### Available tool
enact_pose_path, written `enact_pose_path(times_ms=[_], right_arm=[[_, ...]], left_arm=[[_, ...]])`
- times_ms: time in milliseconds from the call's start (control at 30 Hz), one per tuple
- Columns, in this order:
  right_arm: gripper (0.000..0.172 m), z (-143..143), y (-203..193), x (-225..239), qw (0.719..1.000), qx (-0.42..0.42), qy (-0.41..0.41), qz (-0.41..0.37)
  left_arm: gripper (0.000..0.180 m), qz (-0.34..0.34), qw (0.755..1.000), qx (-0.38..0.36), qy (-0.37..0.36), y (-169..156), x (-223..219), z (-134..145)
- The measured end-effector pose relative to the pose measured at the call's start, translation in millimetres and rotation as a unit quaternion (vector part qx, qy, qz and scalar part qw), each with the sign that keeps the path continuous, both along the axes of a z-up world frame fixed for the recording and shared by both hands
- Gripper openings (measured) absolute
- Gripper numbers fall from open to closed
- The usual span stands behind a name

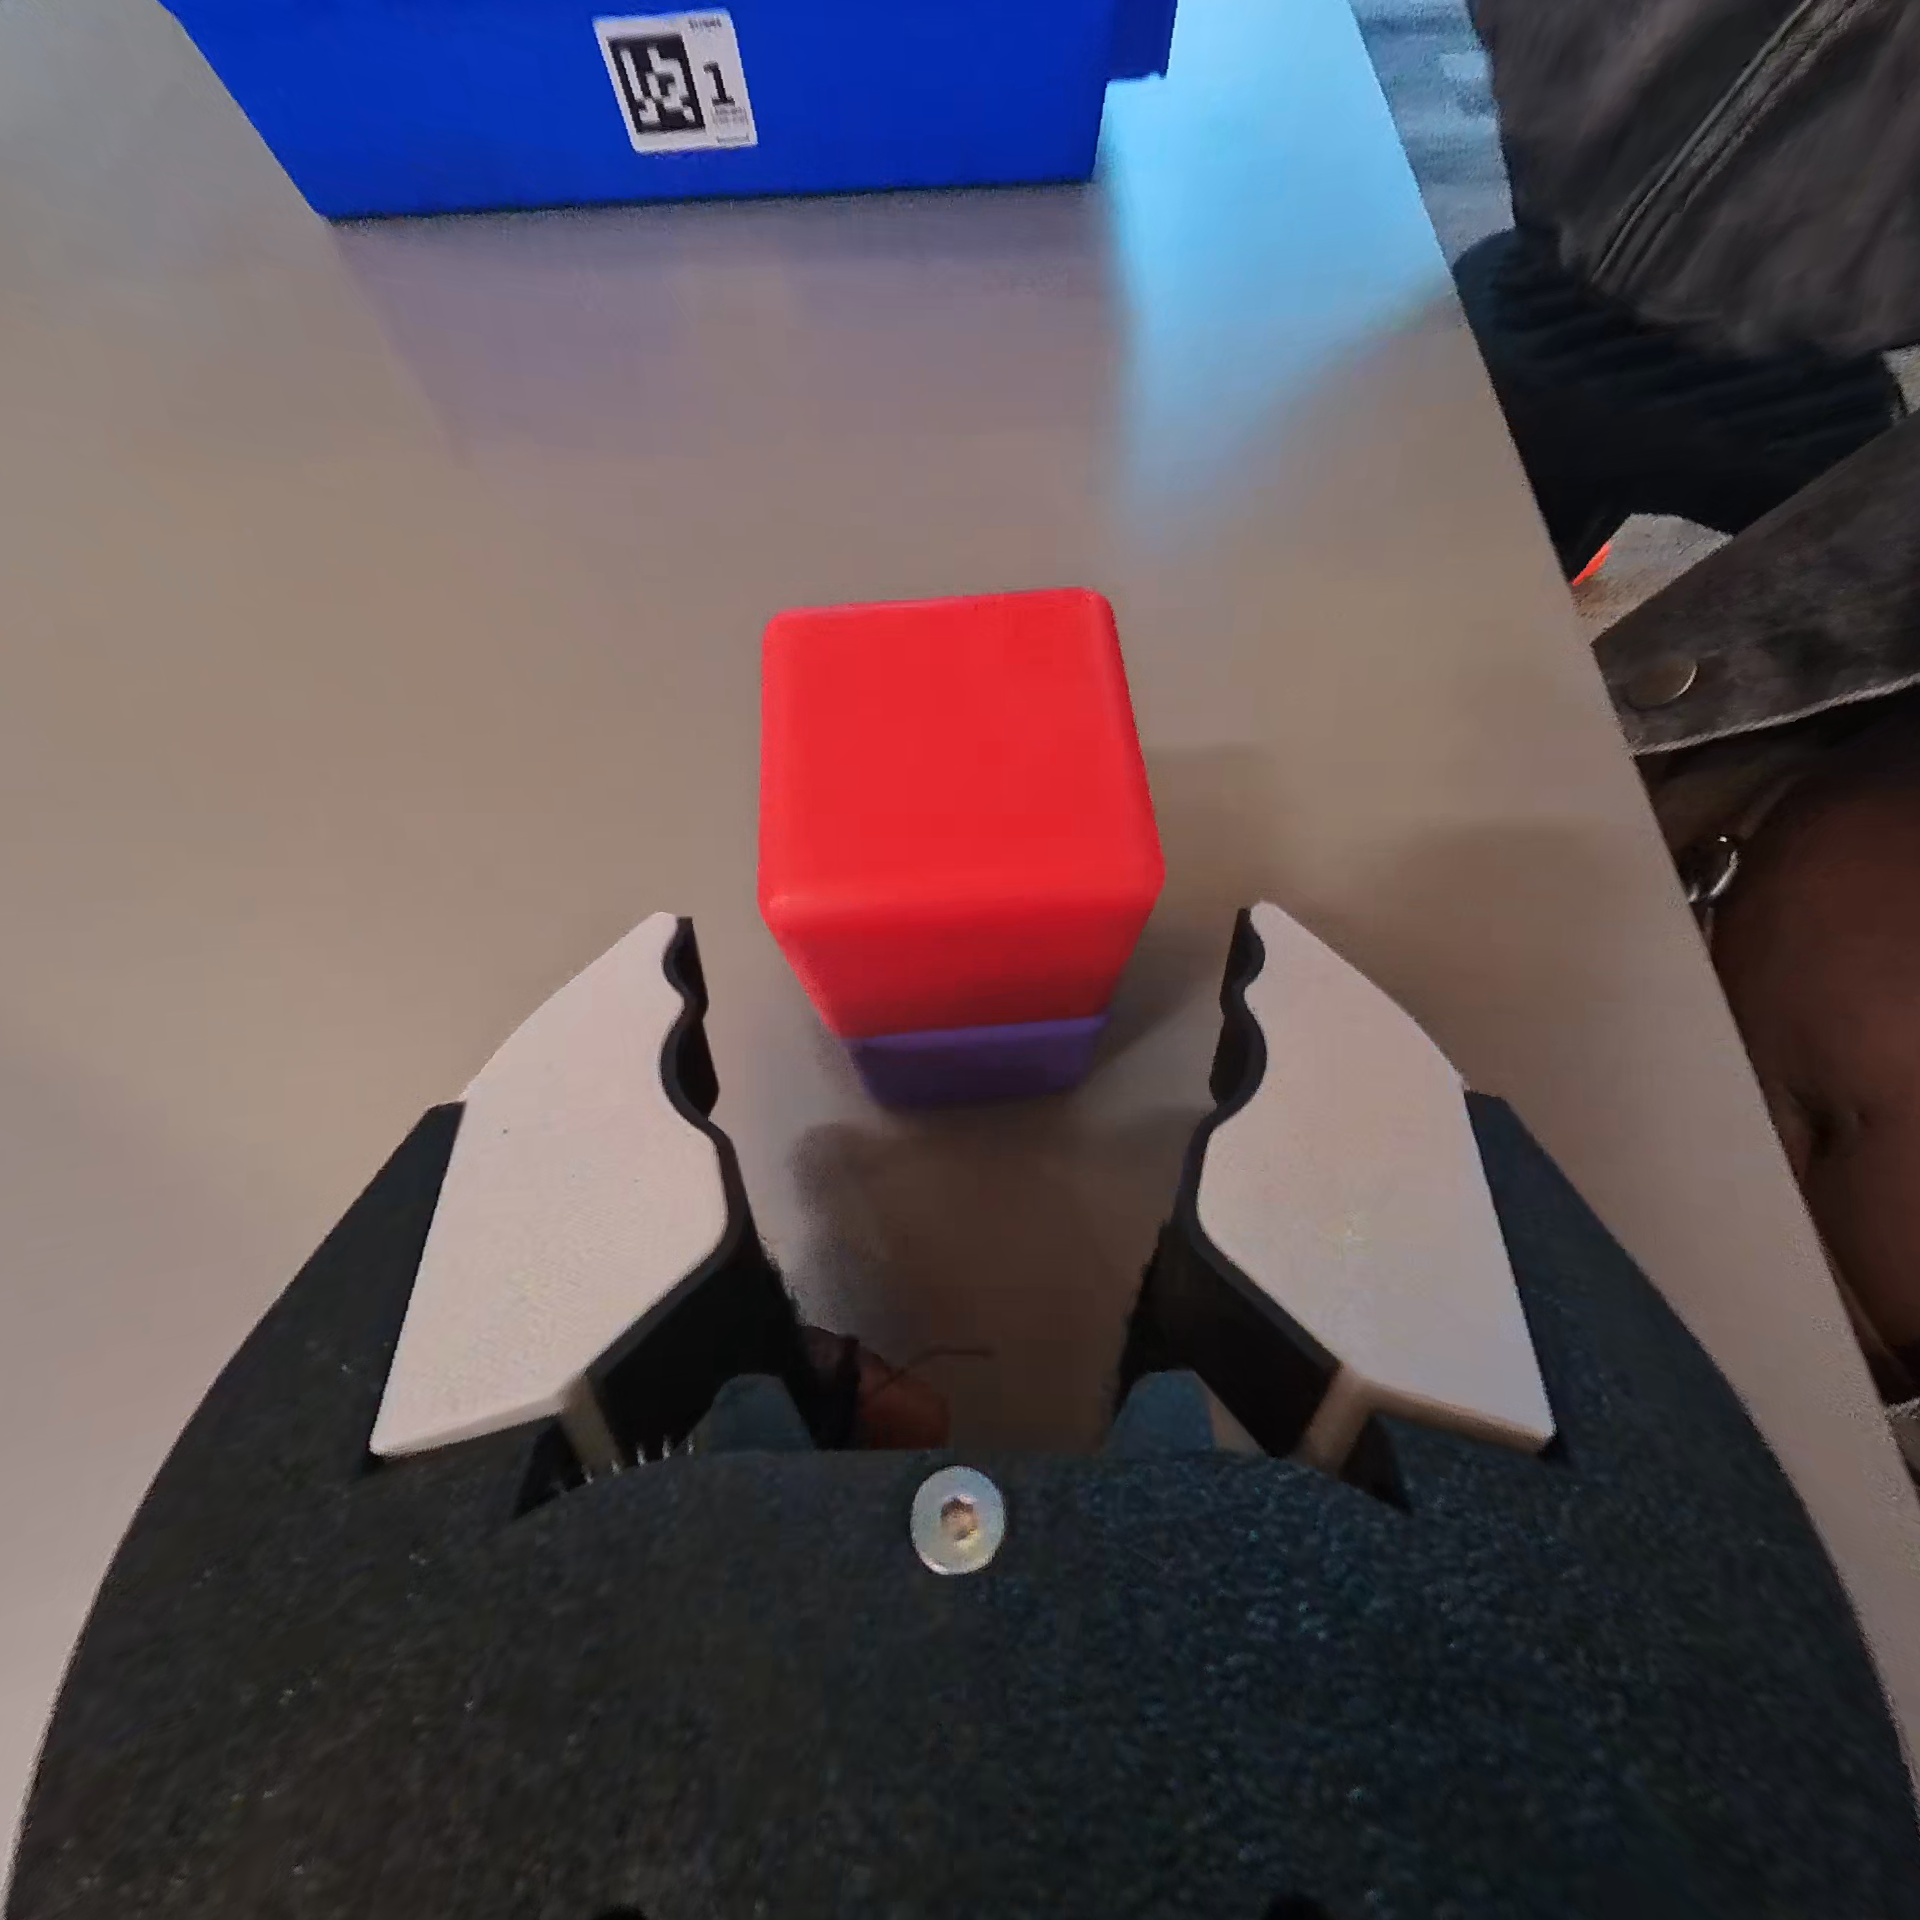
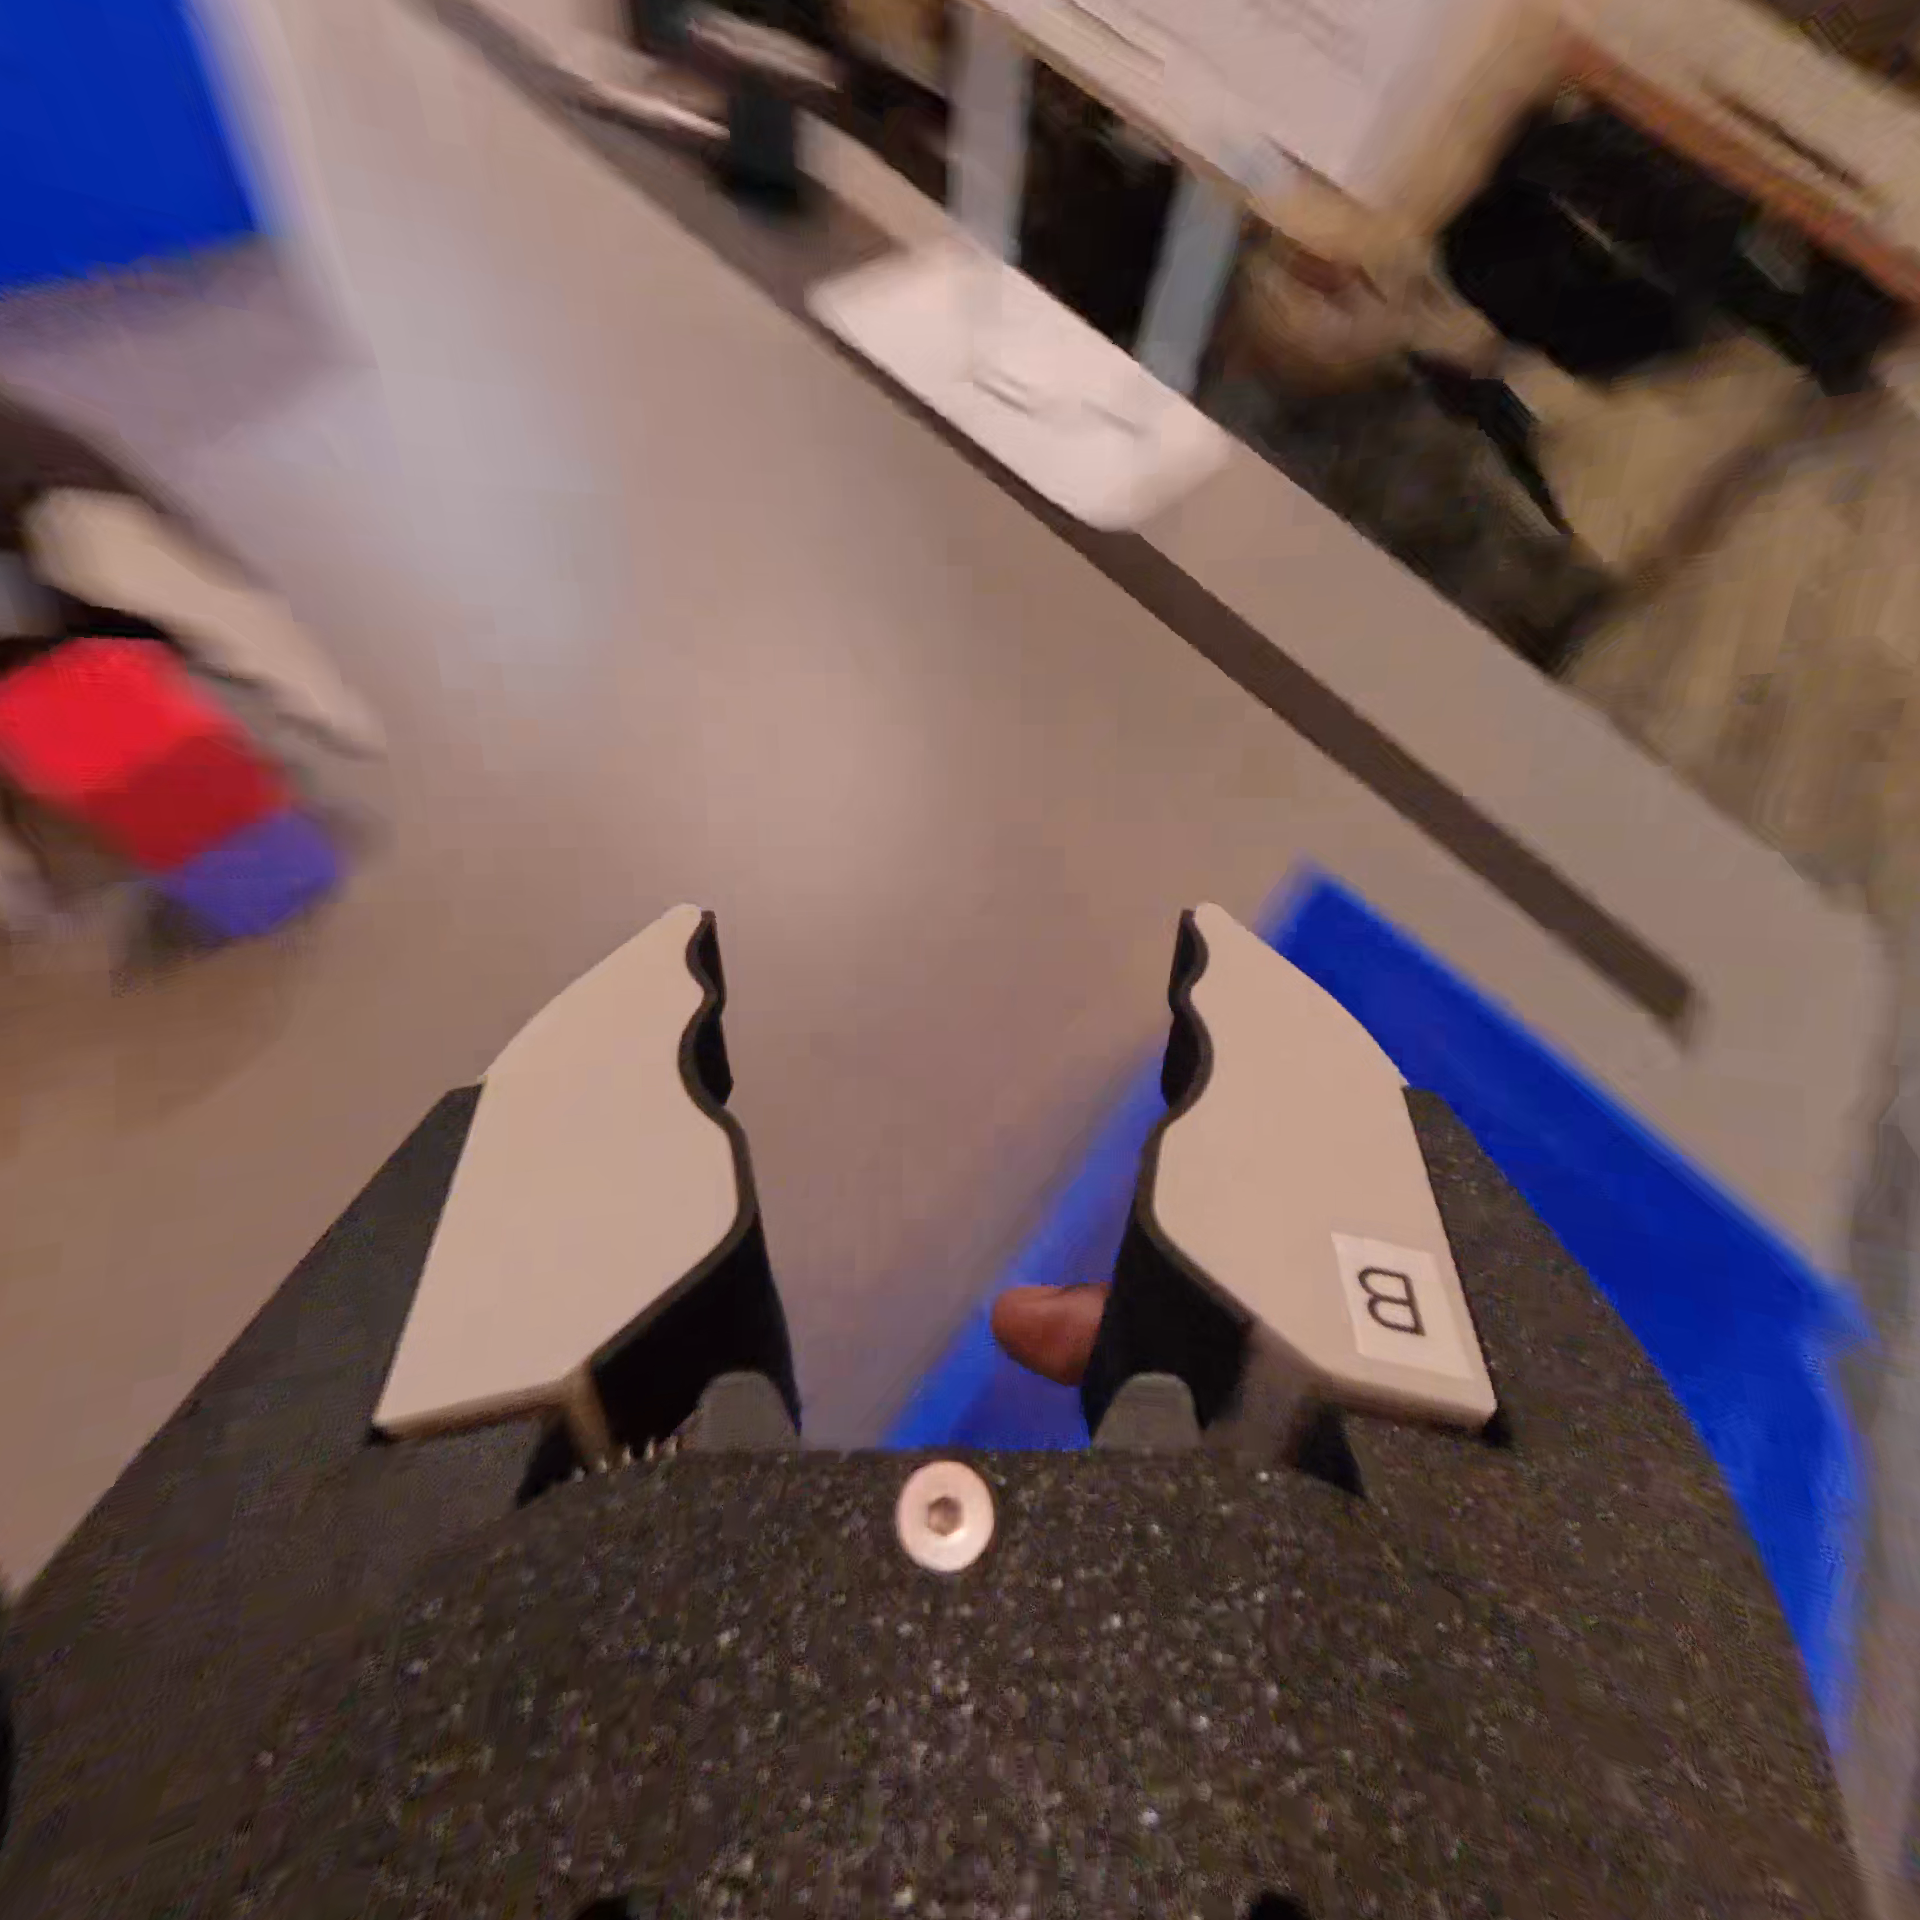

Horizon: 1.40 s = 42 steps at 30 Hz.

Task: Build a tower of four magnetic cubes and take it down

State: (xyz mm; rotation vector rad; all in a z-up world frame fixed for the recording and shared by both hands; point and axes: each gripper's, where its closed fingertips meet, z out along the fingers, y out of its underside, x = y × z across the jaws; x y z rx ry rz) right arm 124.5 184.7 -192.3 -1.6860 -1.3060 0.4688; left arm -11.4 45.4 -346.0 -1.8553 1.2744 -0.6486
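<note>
A red cube (image 1: 951, 800) stands on a purple cube (image 1: 971, 1062) on the grey table (image 1: 468, 623). My left gripper (image 1: 966, 925) is open, its fingers apart on either side of the stack with gaps to both cubes. In the blurred right wrist view the same red cube (image 2: 125, 748) on the purple cube (image 2: 255, 873) shows at the far left, with the left gripper's pale finger (image 2: 197, 613) beside it. My right gripper (image 2: 945, 925) is open with only bare table between its fingers, well to the right of the stack.
A blue bin (image 1: 665, 104) with a white tag stands at the far end of the table. Another blue bin (image 2: 1558, 1195) lies under my right gripper's right finger. The table edge (image 1: 1538, 540) runs along the right, with a person's dark clothing (image 1: 1704, 208) beyond it.
</note>
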Motion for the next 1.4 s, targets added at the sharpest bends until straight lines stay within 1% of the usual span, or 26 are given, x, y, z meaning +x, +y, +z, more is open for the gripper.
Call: enact_pose_path(times_ms=[33, 100, 133, 200, 233, 300, 367, 433, 467, 500, 533, 567, 733, 767, 833, 900, 967, 1033, 1100, 1167, 1200, 1267, 1333, 1400], right_arm=[[0.081, 3, -28, -30, 0.997, 0.004, -0.001, 0.080], [0.080, -8, -79, -75, 0.977, -0.003, -0.029, 0.210], [0.080, -19, -99, -91, 0.966, -0.008, -0.053, 0.254], [0.080, -45, -126, -116, 0.943, -0.019, -0.107, 0.315], [0.080, -59, -134, -125, 0.934, -0.023, -0.134, 0.331], [0.079, -82, -142, -138, 0.920, -0.028, -0.175, 0.349], [0.073, -97, -144, -146, 0.912, -0.032, -0.201, 0.356], [0.069, -106, -143, -151, 0.908, -0.033, -0.215, 0.358], [0.066, -108, -143, -154, 0.907, -0.033, -0.219, 0.357], [0.062, -111, -144, -155, 0.906, -0.035, -0.223, 0.359], [0.056, -114, -145, -155, 0.904, -0.034, -0.227, 0.360], [0.049, -116, -145, -156, 0.904, -0.030, -0.229, 0.360], [0.048, -114, -144, -155, 0.912, -0.010, -0.200, 0.357], [0.048, -112, -144, -154, 0.916, -0.009, -0.187, 0.354], [0.048, -98, -141, -151, 0.928, -0.013, -0.141, 0.344], [0.048, -77, -133, -143, 0.942, -0.021, -0.092, 0.321], [0.048, -55, -117, -127, 0.959, -0.010, -0.061, 0.278], [0.048, -37, -106, -109, 0.968, -0.020, -0.027, 0.250], [0.048, -25, -92, -90, 0.976, -0.021, -0.007, 0.216], [0.048, -14, -71, -62, 0.987, -0.002, -0.006, 0.159], [0.048, -9, -58, -43, 0.993, 0.008, -0.012, 0.118], [0.049, -5, -23, 8, 0.999, 0.020, -0.034, -0.003], [0.049, -13, 6, 65, 0.989, -0.002, -0.060, -0.138], [0.049, -34, 22, 114, 0.966, -0.035, -0.096, -0.236]], left_arm=[[0.094, 0.000, 1.000, 0.000, 0.006, 0, 0, -3], [0.089, 0.001, 1.000, -0.003, 0.005, 1, 0, -3], [0.085, 0.003, 1.000, -0.003, 0.000, 2, -1, -2], [0.080, 0.005, 1.000, -0.005, -0.006, 2, -1, 0], [0.079, 0.004, 1.000, -0.007, -0.004, 2, -1, -1], [0.076, -0.005, 1.000, -0.012, 0.010, -1, 1, -6], [0.074, -0.011, 0.999, -0.012, 0.031, -3, 2, -12], [0.069, -0.019, 0.999, -0.011, 0.048, -5, 3, -16], [0.063, -0.016, 0.999, -0.008, 0.052, -4, 3, -17], [0.055, -0.015, 0.998, -0.008, 0.052, -4, 3, -17], [0.055, -0.015, 0.998, -0.008, 0.052, -4, 3, -17], [0.054, -0.014, 0.998, -0.008, 0.053, -4, 3, -17], [0.054, -0.014, 0.998, -0.004, 0.054, -4, 3, -17], [0.054, -0.014, 0.998, -0.007, 0.054, -4, 3, -18], [0.053, -0.015, 0.998, -0.010, 0.063, -5, 1, -21], [0.053, -0.016, 0.998, -0.012, 0.063, -5, 1, -21], [0.053, -0.015, 0.998, -0.011, 0.063, -5, 1, -21], [0.053, -0.016, 0.998, -0.011, 0.063, -5, 1, -20], [0.053, -0.019, 0.998, -0.010, 0.063, -6, 1, -21], [0.053, -0.020, 0.998, -0.008, 0.064, -6, 1, -21], [0.053, -0.020, 0.998, -0.008, 0.064, -6, 1, -21], [0.053, -0.020, 0.998, -0.007, 0.064, -6, 1, -21], [0.053, -0.021, 0.998, -0.005, 0.064, -6, 1, -20], [0.053, -0.022, 0.998, -0.004, 0.064, -7, 0, -20]])
